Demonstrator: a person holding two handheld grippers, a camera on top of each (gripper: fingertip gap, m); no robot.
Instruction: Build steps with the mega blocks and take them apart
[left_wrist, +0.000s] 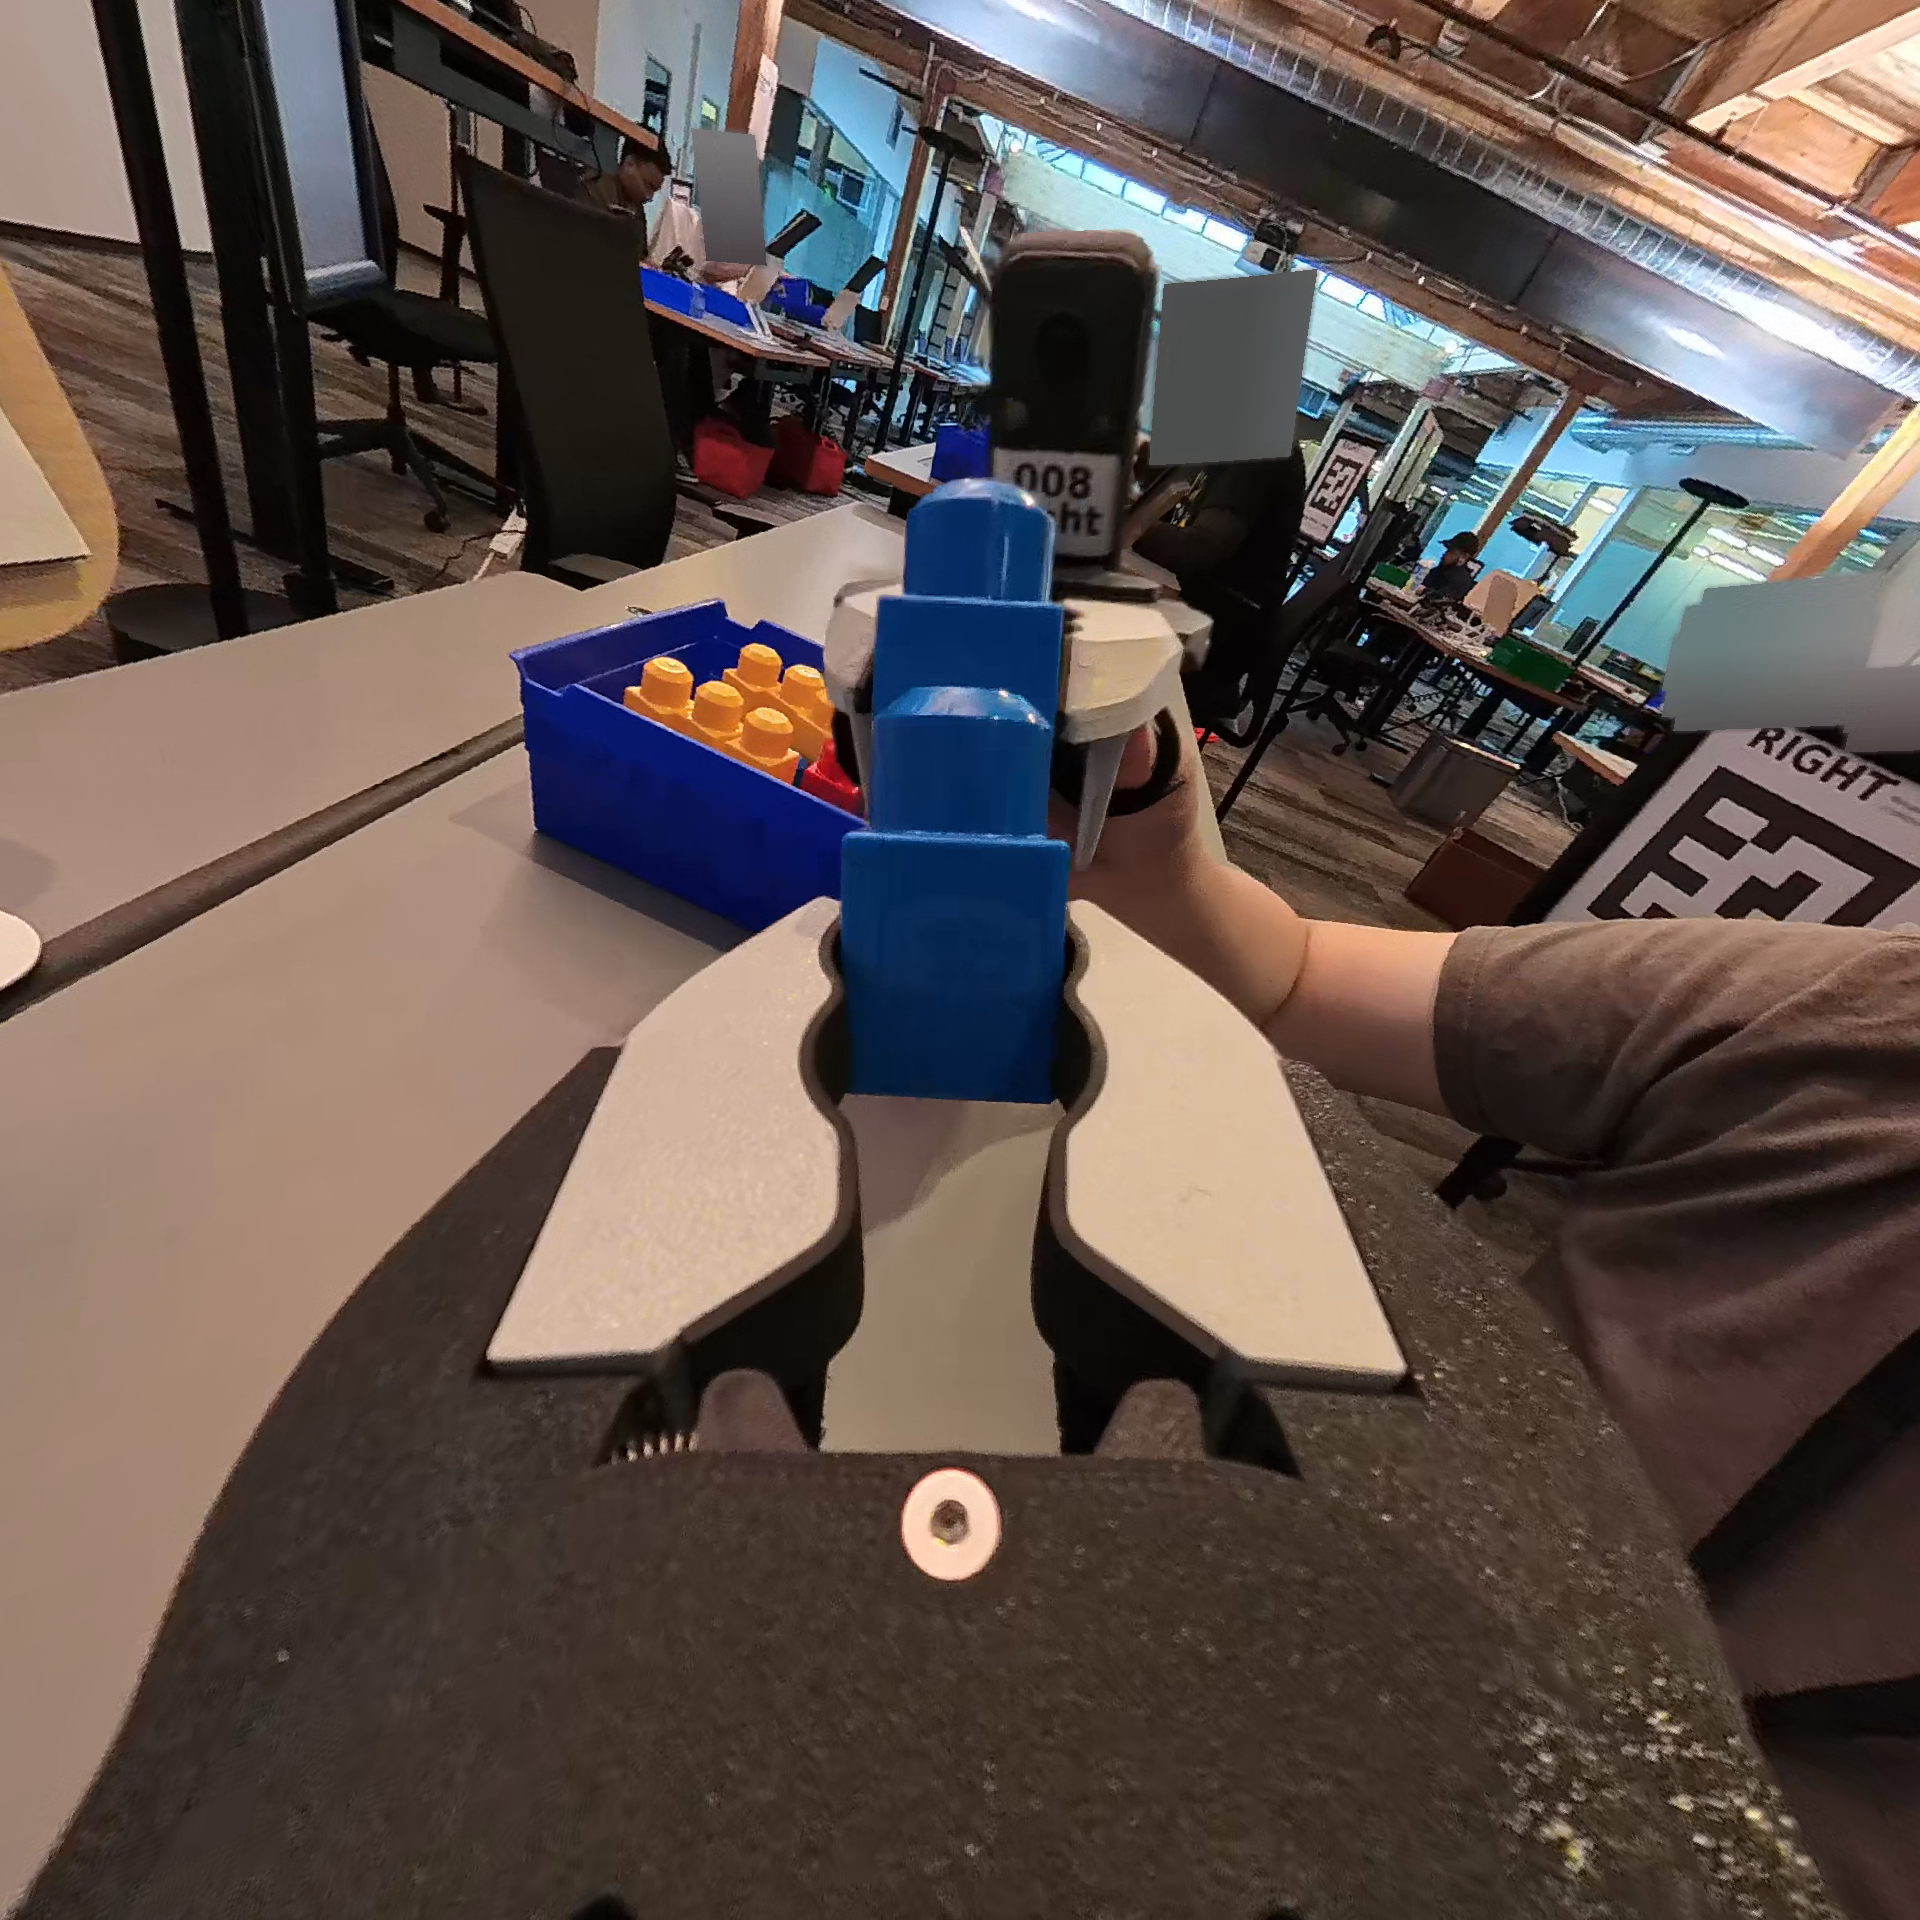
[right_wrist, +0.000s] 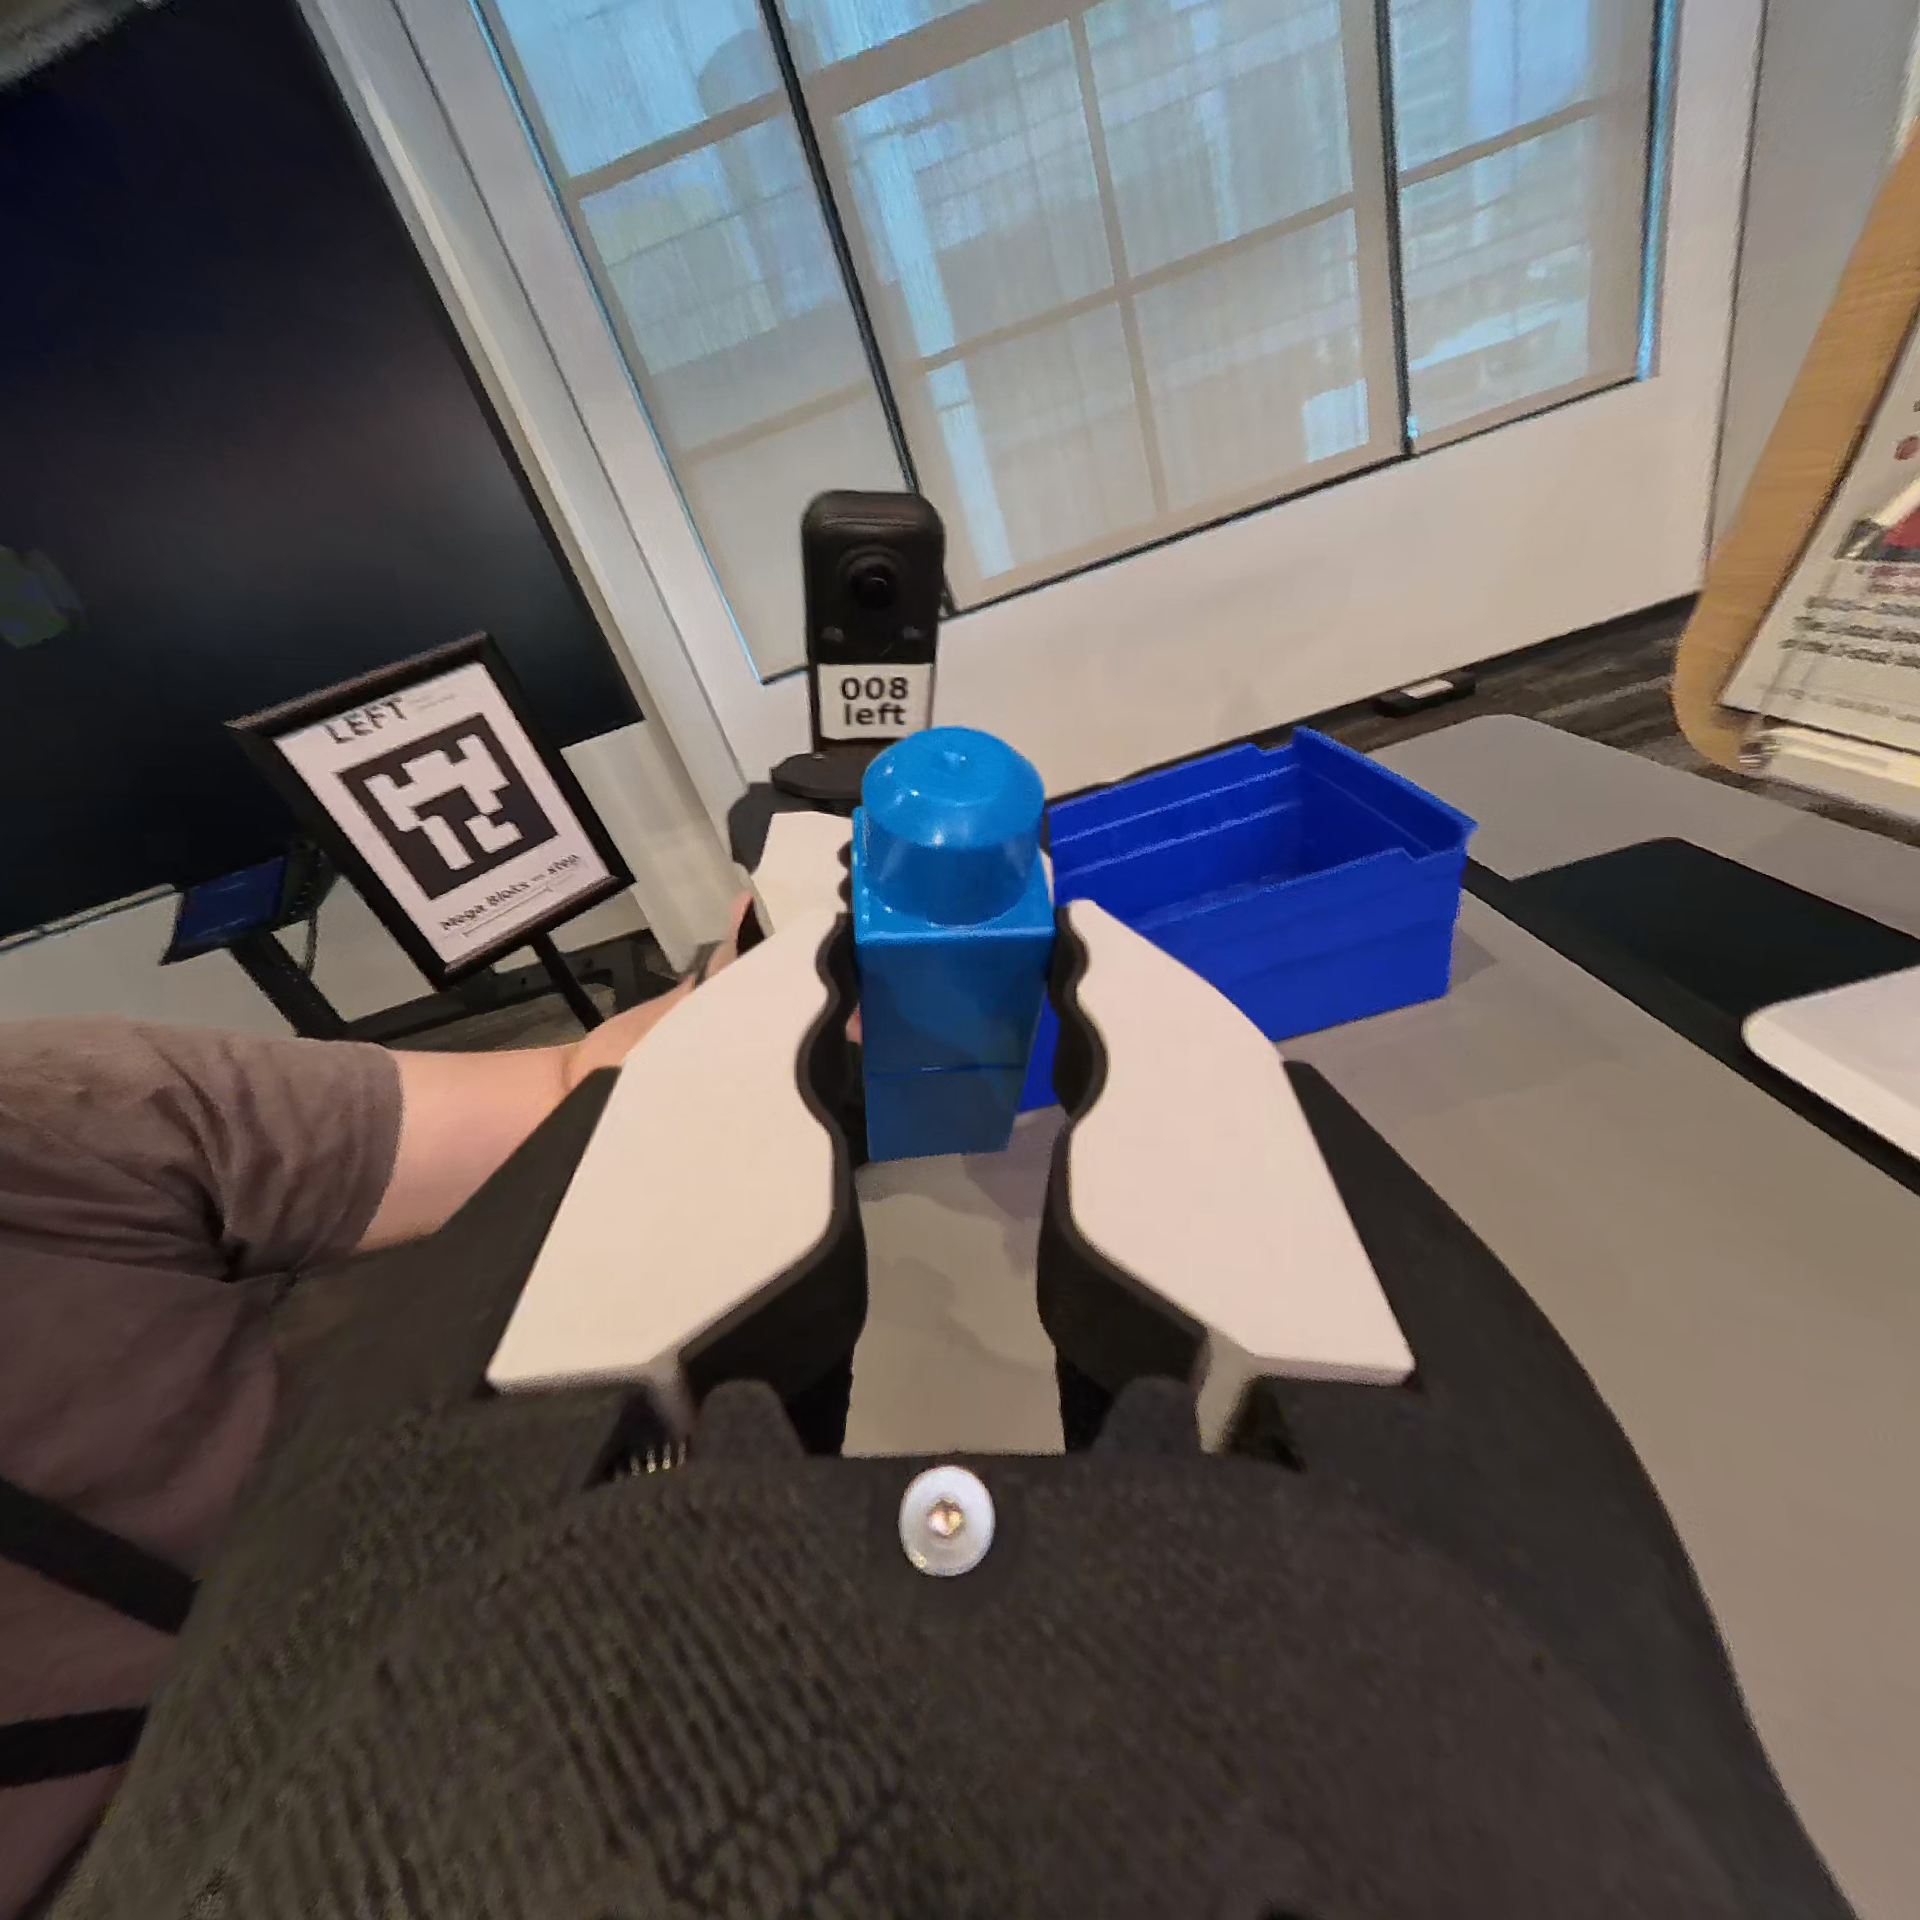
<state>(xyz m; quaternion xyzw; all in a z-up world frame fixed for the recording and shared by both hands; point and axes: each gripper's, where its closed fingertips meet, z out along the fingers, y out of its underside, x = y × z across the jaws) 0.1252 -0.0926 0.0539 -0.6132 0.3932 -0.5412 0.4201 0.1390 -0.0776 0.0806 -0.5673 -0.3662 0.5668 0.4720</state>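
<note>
In the left wrist view, a grey desk (left_wrist: 260, 1039) is seen at the left, crossed by a dark seam, with black office chairs and patterned carpet behind it. A blue bin (left_wrist: 665, 800) is set on the desk, and orange blocks (left_wrist: 743, 701) with a red block (left_wrist: 836, 779) are held inside it. At the centre, the lower blue block (left_wrist: 956, 987) is clamped between the fingers of the left gripper (left_wrist: 954, 997), and the upper blue block (left_wrist: 966, 644), seated just above it, is pinched by the right gripper (left_wrist: 997, 665), held in a hand (left_wrist: 1174, 894). To the right, rows of work desks, a wooden beamed ceiling and a framed marker sign (left_wrist: 1766, 852) are seen. In the right wrist view, a dark screen and a second framed marker sign (right_wrist: 436, 810) are seen at the left, paned windows at the centre, and the right gripper (right_wrist: 951, 997) is closed on the blue pair. An empty-looking blue bin (right_wrist: 1268, 883) is set on the desk at the right, beside a white edge.
</note>
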